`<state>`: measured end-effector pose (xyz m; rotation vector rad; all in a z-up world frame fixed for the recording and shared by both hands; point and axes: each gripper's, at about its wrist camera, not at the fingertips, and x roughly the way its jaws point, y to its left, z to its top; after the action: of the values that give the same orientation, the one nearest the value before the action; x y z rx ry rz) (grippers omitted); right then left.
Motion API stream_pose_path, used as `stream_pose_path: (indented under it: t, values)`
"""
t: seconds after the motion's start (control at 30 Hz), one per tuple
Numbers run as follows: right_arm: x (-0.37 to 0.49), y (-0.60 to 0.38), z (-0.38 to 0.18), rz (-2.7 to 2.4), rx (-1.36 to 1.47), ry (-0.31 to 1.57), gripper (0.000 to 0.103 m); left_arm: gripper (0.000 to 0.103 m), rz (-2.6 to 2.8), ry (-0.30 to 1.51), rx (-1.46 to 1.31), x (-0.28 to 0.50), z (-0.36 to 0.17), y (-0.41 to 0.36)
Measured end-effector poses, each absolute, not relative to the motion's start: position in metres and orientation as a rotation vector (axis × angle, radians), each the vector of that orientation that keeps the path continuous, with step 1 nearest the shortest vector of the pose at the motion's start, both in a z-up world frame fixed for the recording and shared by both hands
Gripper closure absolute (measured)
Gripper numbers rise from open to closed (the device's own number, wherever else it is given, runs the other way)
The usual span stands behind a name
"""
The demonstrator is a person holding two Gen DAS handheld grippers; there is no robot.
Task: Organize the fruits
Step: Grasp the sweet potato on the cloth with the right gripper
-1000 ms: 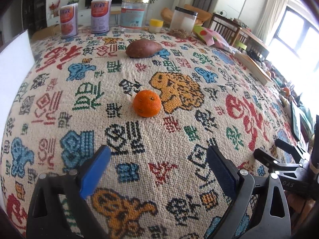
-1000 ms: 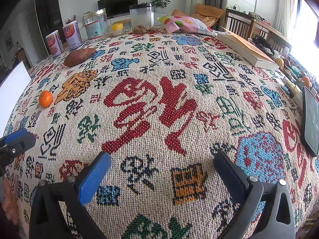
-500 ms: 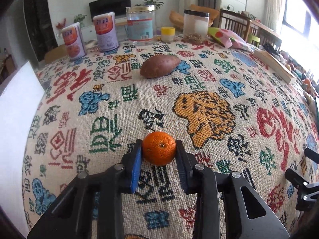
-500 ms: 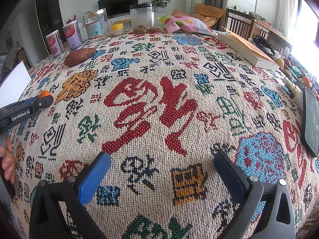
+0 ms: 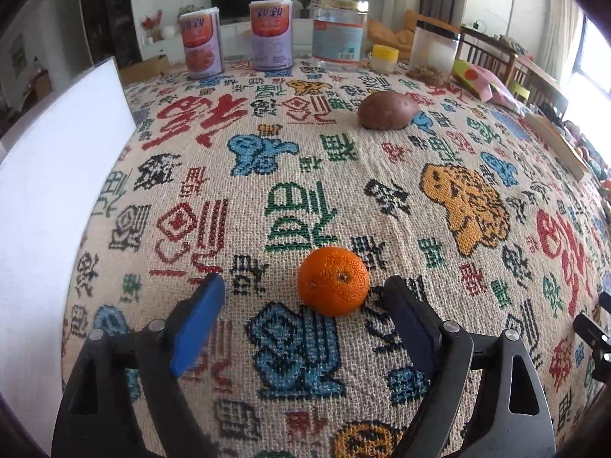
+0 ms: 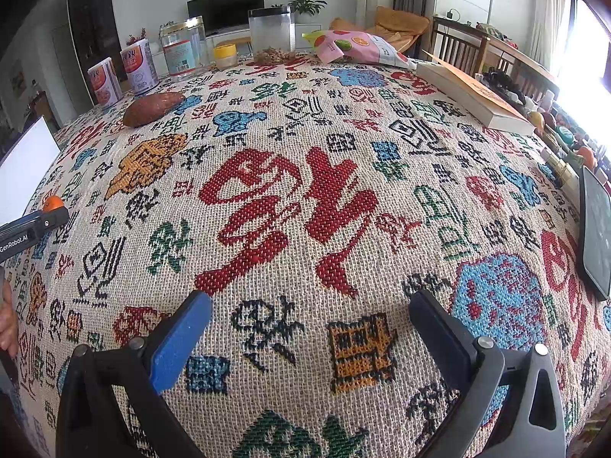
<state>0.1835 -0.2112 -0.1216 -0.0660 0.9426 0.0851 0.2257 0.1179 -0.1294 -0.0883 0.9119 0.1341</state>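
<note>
Your left gripper hovers with fingers spread wide around the orange resting on the tabletop; your right gripper idles released. Next, likely: clench gently.

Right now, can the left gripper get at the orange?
Probably yes: the left gripper is open, and the orange sits on the tablecloth just ahead of its fingertips, toward the right finger, nothing between.

We saw bright daylight pouring in from the window at right, blown out to white glare. The orange cast a soft shadow on the woven cloth. Fisheye distortion bulged the counter; dark vignetting filled the corners. Focus was sharp nearby, softer toward the far room.
</note>
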Motion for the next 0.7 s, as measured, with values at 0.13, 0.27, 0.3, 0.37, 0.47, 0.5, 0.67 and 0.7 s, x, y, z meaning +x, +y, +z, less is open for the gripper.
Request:
stream_pose_path:
  t: [0.13, 0.27, 0.3, 0.37, 0.47, 0.5, 0.67, 0.7]
  values:
    - [0.183, -0.211, -0.121, 0.085, -0.066, 0.943, 0.0, 0.009, 0.154, 0.922, -0.083, 0.228, -0.131, 0.118]
    - [0.183, -0.211, -0.121, 0.085, -0.066, 0.943, 0.0, 0.009, 0.158, 0.922, -0.08, 0.228, -0.131, 0.118]
    - [0.183, -0.211, -0.121, 0.085, -0.066, 0.943, 0.0, 0.009, 0.158, 0.922, -0.078, 0.228, -0.131, 0.118]
    - [0.184, -0.211, -0.121, 0.085, -0.067, 0.944, 0.0, 0.009, 0.158, 0.922, -0.079, 0.227, -0.131, 0.118]
    - [0.181, -0.211, -0.12, 0.071, -0.066, 0.96, 0.0, 0.009, 0.159, 0.922, -0.079, 0.228, -0.131, 0.118]
    - [0.18, -0.21, -0.117, 0.061, -0.05, 0.956, 0.001, 0.009, 0.159, 0.922, -0.079, 0.228, -0.131, 0.118]
    - [0.221, -0.166, -0.08, 0.204, -0.012, 0.919, 0.015, 0.008, 0.158, 0.922, -0.079, 0.228, -0.131, 0.118]
    - [0.239, -0.153, -0.075, 0.246, 0.016, 0.933, 0.02, 0.008, 0.158, 0.922, -0.079, 0.228, -0.131, 0.118]
